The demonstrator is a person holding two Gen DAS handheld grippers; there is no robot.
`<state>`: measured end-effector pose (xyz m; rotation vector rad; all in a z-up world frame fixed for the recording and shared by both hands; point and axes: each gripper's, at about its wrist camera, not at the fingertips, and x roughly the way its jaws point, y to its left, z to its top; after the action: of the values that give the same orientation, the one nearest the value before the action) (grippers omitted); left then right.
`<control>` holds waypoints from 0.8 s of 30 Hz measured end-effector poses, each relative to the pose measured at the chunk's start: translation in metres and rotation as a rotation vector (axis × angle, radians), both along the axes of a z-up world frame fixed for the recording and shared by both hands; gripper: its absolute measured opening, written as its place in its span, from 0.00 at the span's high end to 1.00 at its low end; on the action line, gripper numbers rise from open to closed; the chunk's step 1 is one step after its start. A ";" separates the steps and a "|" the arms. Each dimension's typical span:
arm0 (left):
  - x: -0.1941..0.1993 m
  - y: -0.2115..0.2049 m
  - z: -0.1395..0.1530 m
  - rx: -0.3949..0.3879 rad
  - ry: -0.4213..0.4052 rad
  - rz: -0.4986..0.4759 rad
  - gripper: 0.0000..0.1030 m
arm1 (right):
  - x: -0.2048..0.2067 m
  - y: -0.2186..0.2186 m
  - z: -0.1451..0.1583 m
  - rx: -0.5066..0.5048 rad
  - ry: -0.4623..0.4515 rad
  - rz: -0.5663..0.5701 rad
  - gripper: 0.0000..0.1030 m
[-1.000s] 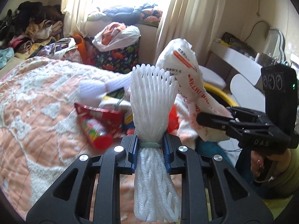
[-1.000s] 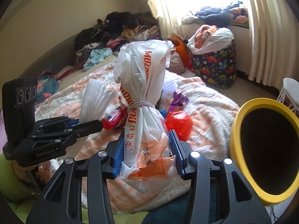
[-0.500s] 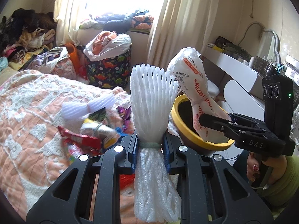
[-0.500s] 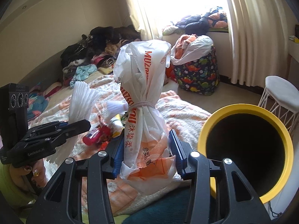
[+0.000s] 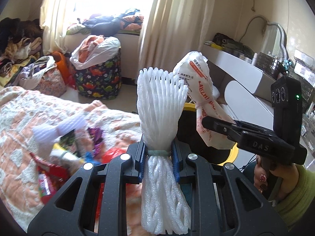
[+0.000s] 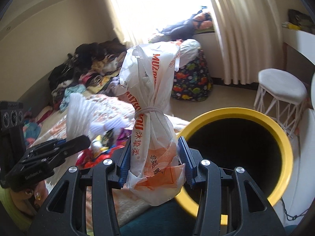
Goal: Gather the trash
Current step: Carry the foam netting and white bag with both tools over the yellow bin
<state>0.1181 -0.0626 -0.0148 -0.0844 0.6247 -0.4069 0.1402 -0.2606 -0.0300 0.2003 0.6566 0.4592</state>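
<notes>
Right wrist view: my right tool (image 6: 154, 165) pinches the bag (image 6: 152, 118), left tool (image 5: 158, 157) pinches foam net (image 5: 160, 114); the bin (image 6: 236, 153) has swung closer, so dropping comes next.

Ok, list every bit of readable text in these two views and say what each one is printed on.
"DAS": side of the right tongs, left wrist view.
"MUZ...": orange letters on the plastic bag in the right tongs; the rest is folded away.
"沐挚柔": same bag, below its tie.
"健康新生活": small print near the bag's top, left wrist view.
Label on the left tongs: too blurred to read.
Foam net in the left tongs: no text.
</notes>
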 end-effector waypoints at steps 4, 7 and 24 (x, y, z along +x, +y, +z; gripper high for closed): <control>0.012 -0.022 -0.001 0.002 0.005 -0.030 0.85 | 0.008 -0.024 -0.004 0.016 0.013 -0.061 0.58; 0.021 -0.035 -0.005 -0.012 0.018 -0.052 0.85 | 0.015 -0.039 -0.008 0.027 0.031 -0.099 0.58; 0.074 -0.104 -0.045 0.036 0.099 -0.127 0.85 | 0.036 -0.100 -0.044 0.061 0.155 -0.244 0.58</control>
<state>0.1925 -0.1667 -0.0595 -0.0305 0.7376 -0.5159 0.1759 -0.3604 -0.0745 0.3723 0.7590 0.2303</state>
